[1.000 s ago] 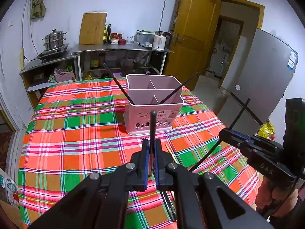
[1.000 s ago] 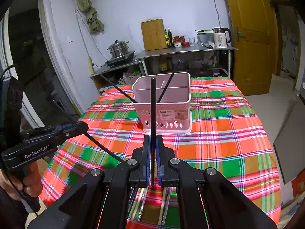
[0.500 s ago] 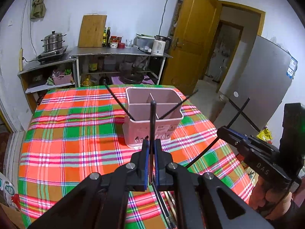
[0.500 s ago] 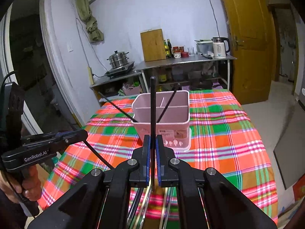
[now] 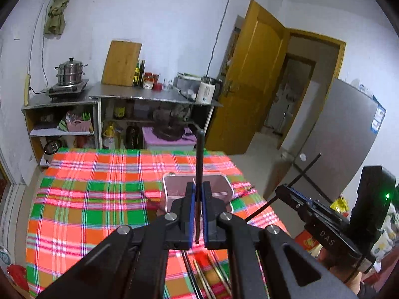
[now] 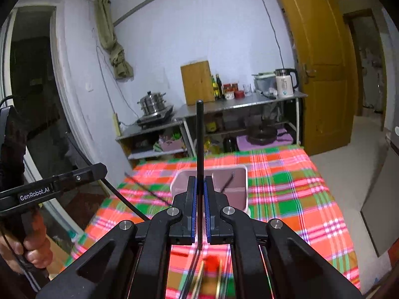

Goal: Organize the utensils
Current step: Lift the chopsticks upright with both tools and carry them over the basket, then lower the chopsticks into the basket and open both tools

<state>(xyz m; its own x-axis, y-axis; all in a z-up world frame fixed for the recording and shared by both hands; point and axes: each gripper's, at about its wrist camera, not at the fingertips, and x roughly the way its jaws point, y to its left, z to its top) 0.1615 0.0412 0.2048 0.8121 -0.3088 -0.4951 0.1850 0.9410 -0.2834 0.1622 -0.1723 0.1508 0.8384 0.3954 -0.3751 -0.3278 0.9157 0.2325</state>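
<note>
Chopsticks could miss the pink utensil holder (image 5: 197, 186): left gripper (image 5: 197, 211) and right gripper (image 6: 198, 211) each pinch one black chopstick (image 5: 199, 164) upright, prone to pivoting.

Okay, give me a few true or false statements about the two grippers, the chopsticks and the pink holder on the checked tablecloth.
1. The left gripper is shut on a thin black chopstick. True.
2. The right gripper is open and empty. False: it clamps its own black chopstick.
3. The pink plastic utensil holder is empty. False: a dark stick leans inside.
4. More chopsticks lie on the red-and-green checked tablecloth. True.
</note>
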